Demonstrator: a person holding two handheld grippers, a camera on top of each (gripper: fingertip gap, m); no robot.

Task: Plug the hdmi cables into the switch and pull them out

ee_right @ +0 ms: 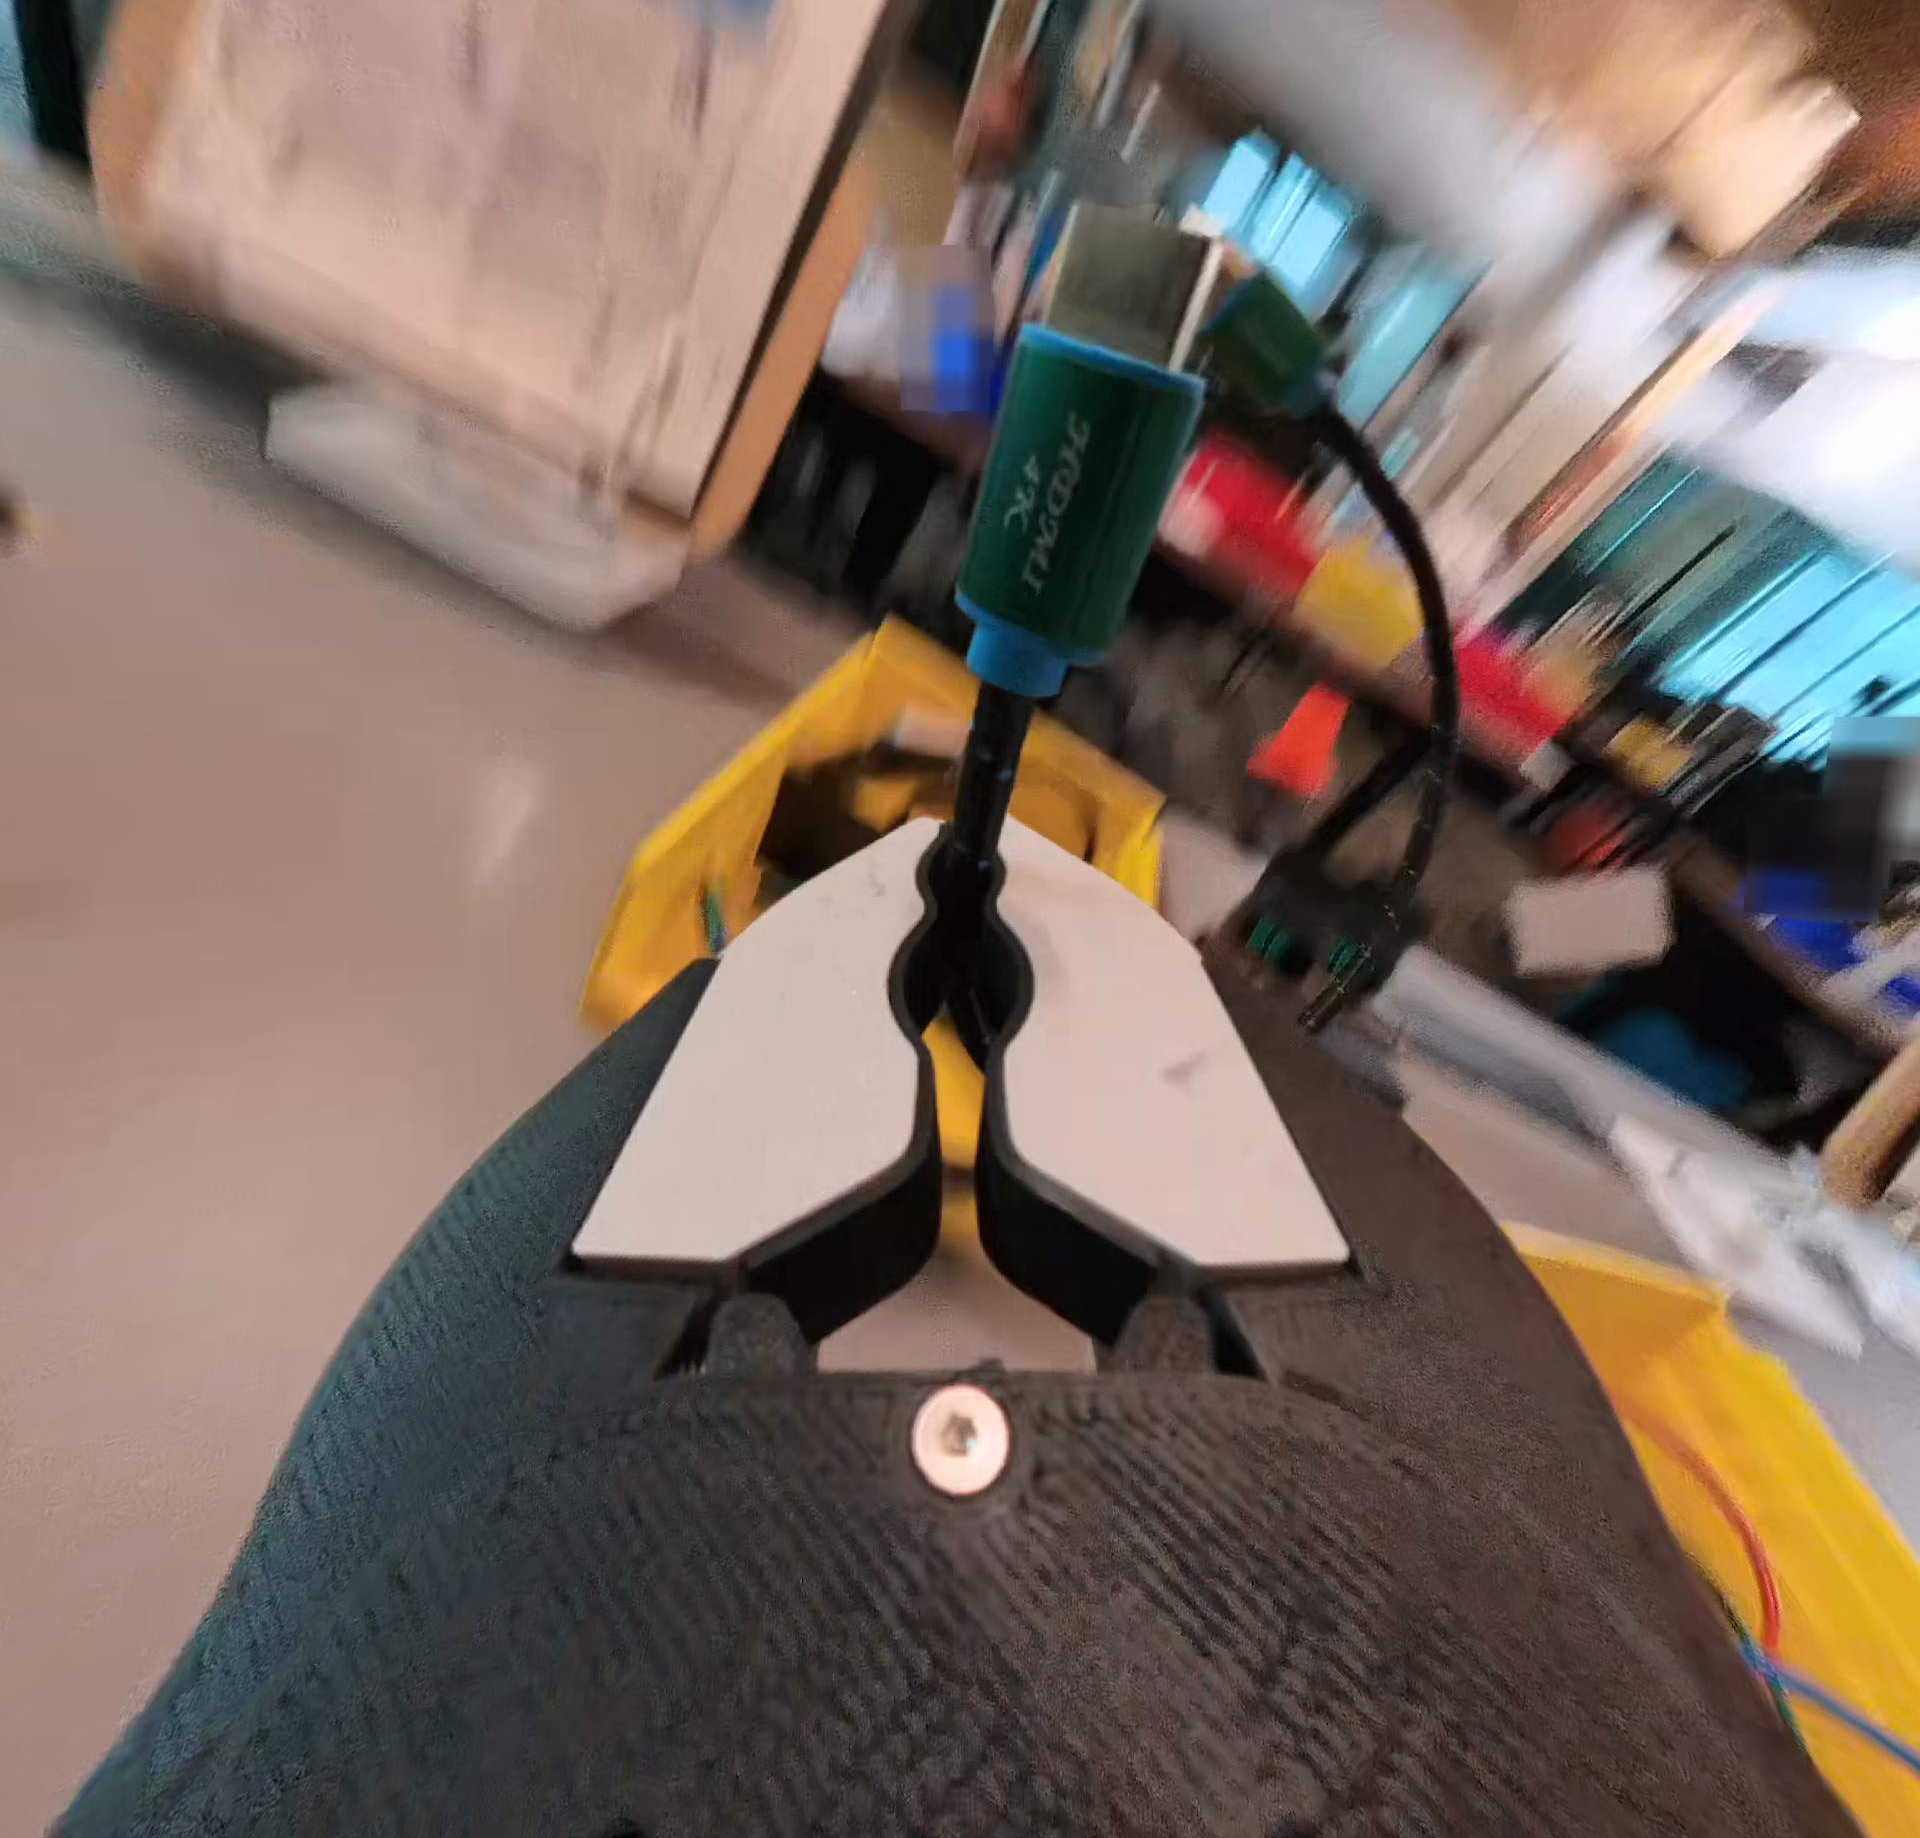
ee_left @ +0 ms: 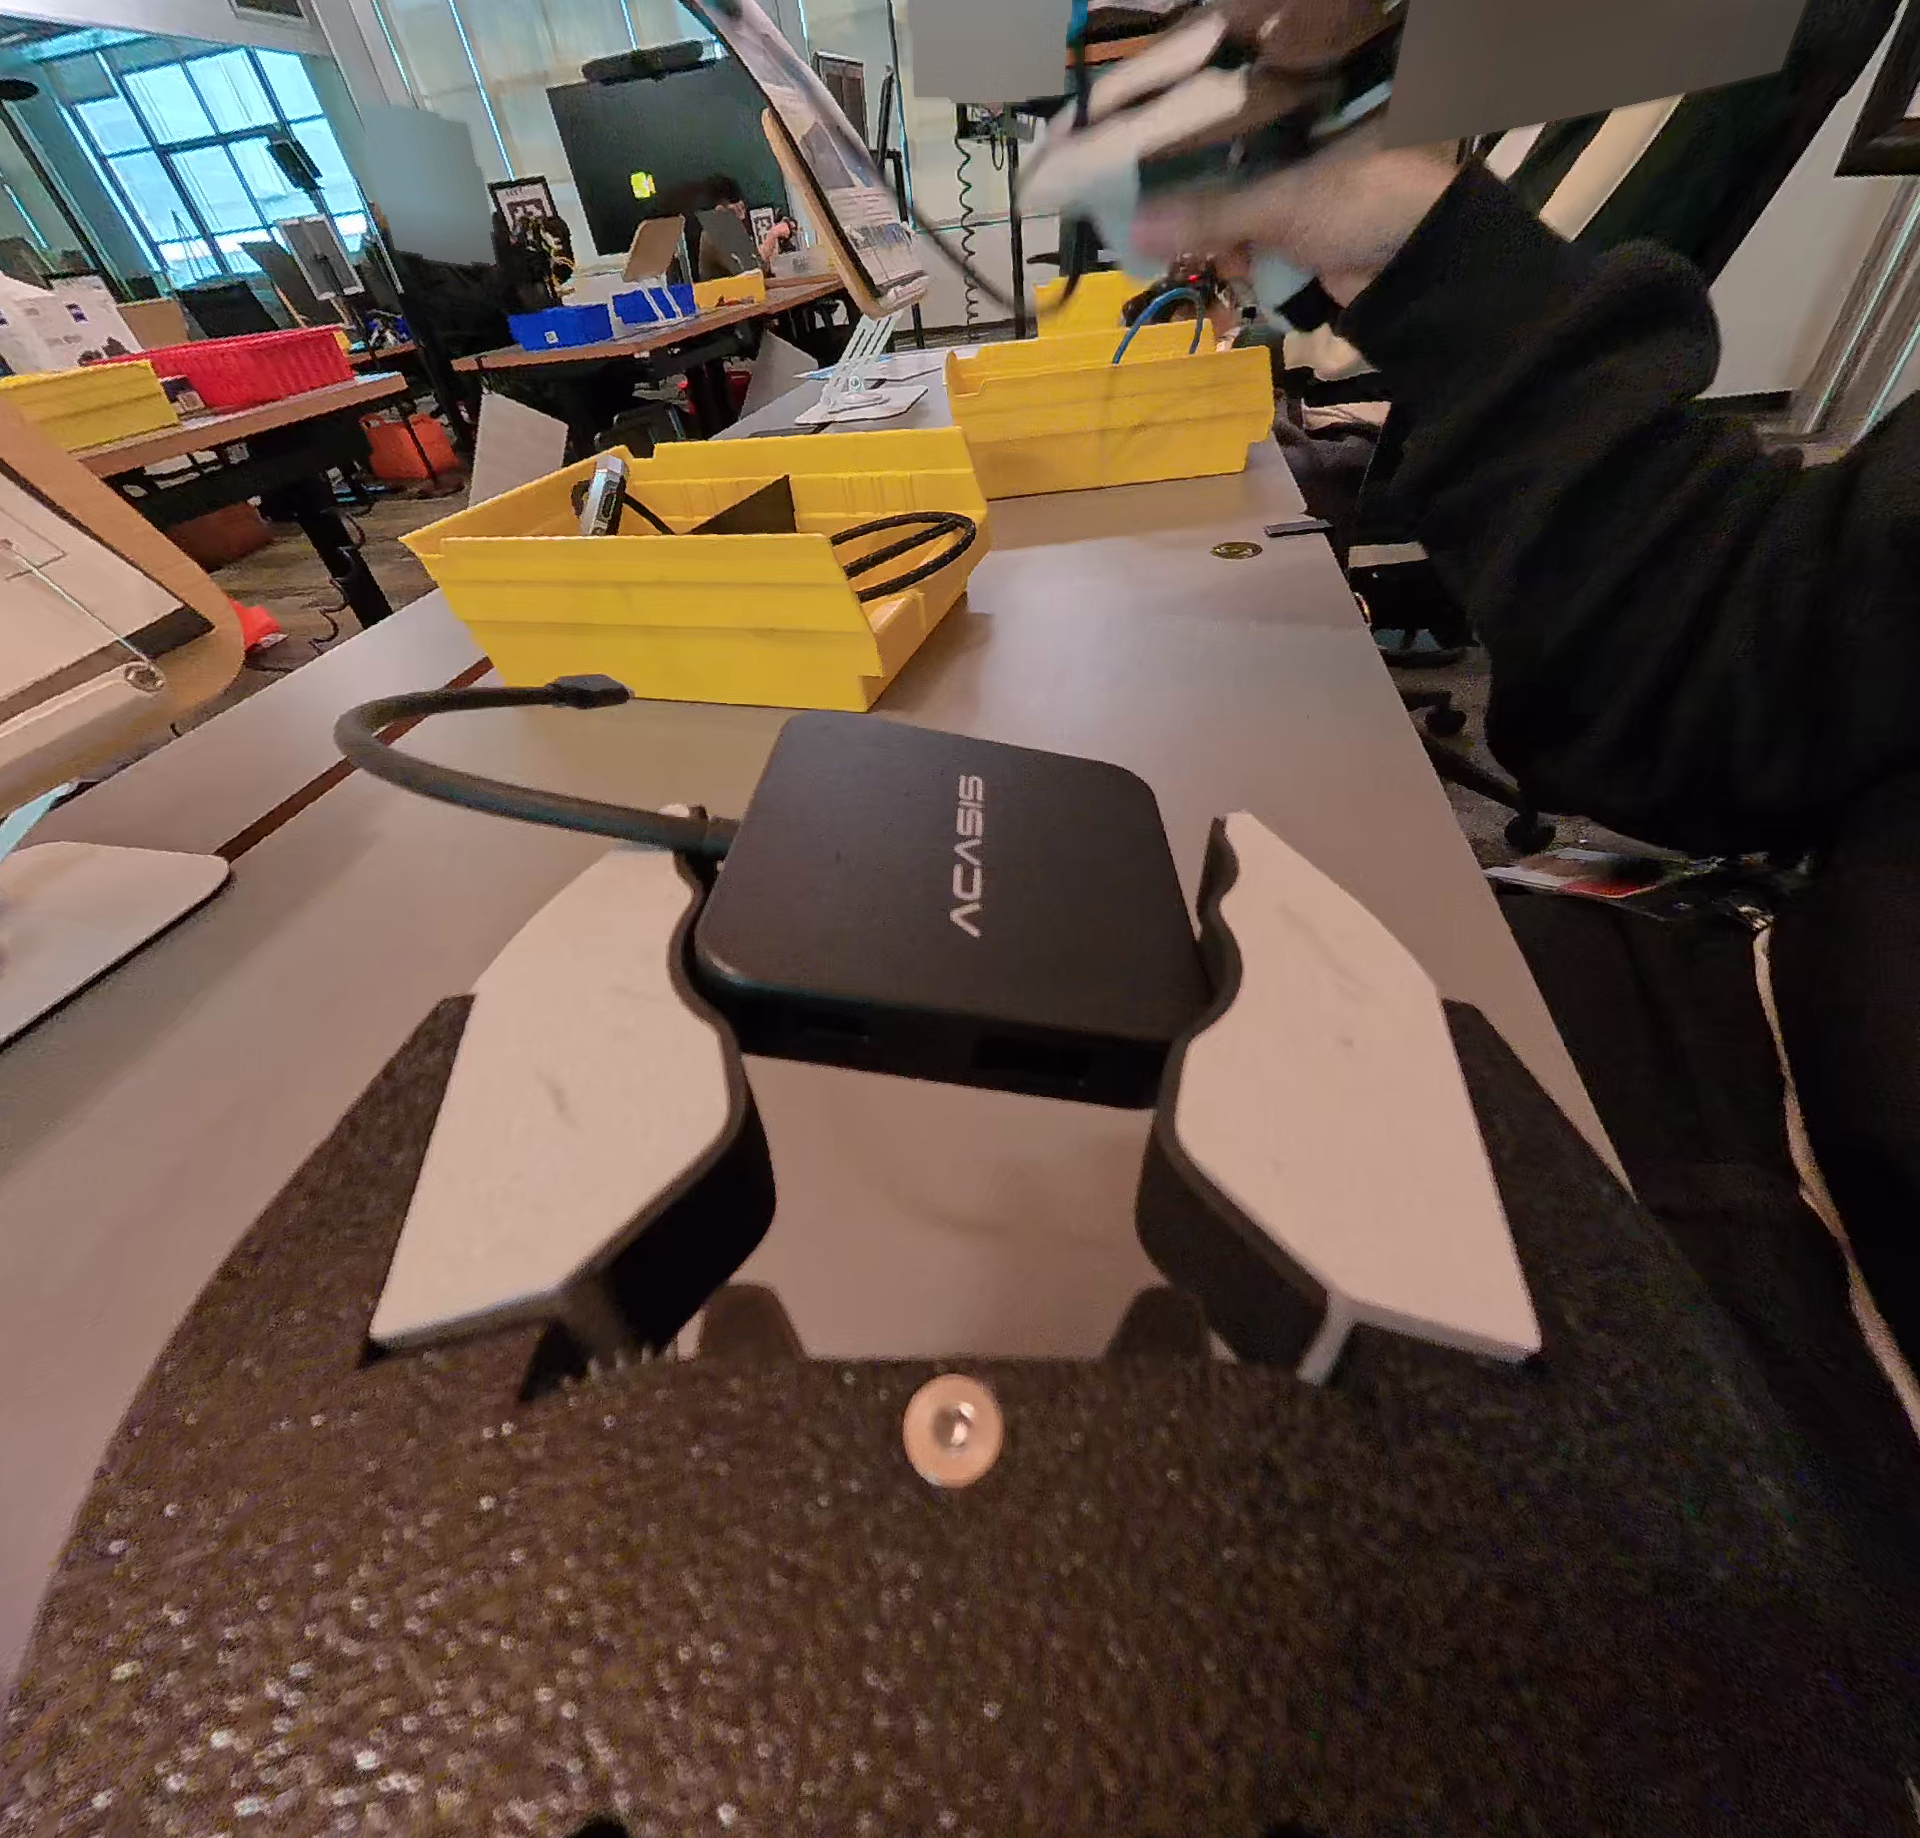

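Note:
My left gripper (ee_left: pixel 951 853) is shut on a flat black switch box (ee_left: pixel 956 884), held just above the grey table (ee_left: pixel 1122 645), its port side facing me. A short black tail cable (ee_left: pixel 468 760) curves off its left side. My right gripper (ee_right: pixel 961 853) is shut on the black cord of an HDMI cable, whose green plug (ee_right: pixel 1081 489) with a metal tip stands up beyond the fingertips. A second green plug (ee_right: pixel 1262 344) hangs behind it on the looped cord. In the left wrist view the right gripper (ee_left: pixel 1195 115) shows blurred, high at the upper right, in a person's hand.
A yellow bin (ee_left: pixel 707 583) with black cables stands just beyond the switch; another yellow bin (ee_left: pixel 1112 406) stands farther back. A tablet on a stand (ee_left: pixel 94 593) sits at the left. A person's dark sleeve (ee_left: pixel 1558 417) fills the right side. The right wrist view is motion-blurred.

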